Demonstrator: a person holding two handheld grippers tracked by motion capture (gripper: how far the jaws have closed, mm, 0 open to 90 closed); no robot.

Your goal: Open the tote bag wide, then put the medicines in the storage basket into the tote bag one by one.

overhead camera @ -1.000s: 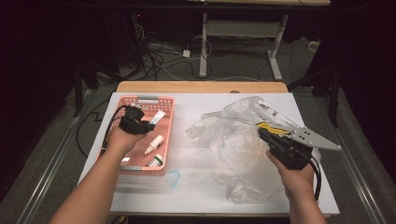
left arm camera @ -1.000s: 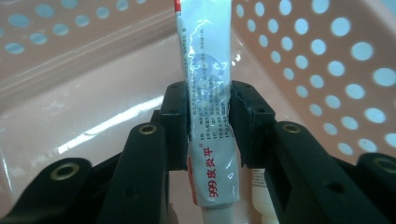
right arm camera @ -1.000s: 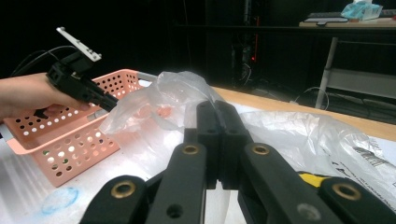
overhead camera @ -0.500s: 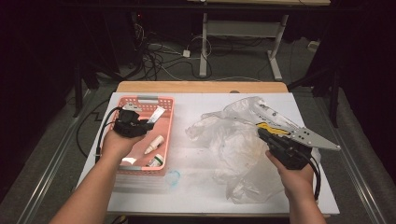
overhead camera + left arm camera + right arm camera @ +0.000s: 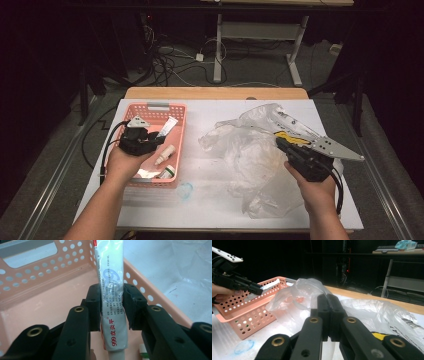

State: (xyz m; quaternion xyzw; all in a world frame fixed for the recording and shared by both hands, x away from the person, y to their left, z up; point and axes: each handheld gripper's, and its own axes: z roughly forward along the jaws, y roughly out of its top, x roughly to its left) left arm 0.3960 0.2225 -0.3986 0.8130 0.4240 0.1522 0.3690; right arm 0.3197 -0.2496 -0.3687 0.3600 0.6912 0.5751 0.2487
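High view, pink basket (image 5: 176,111) holding small bottles (image 5: 165,155); left gripper (image 5: 150,142) fingers clamp ointment tube (image 5: 110,290); right gripper (image 5: 328,302) fingers together.

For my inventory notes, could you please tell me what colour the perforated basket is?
The basket is salmon pink, clearest in the left gripper view.

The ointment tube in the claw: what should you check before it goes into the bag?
1. Left claw pinches the ointment tube on both sides: ok.
2. Tube lifted off the pink basket floor: ok.
3. Right claw shut on the clear plastic bag: ok.
4. Bag mouth held open towards the tube: cannot tell, the plastic is crumpled.
5. Path from basket to bag across the white table free of things: ok.
6. Other small tubes left in the basket: ok.
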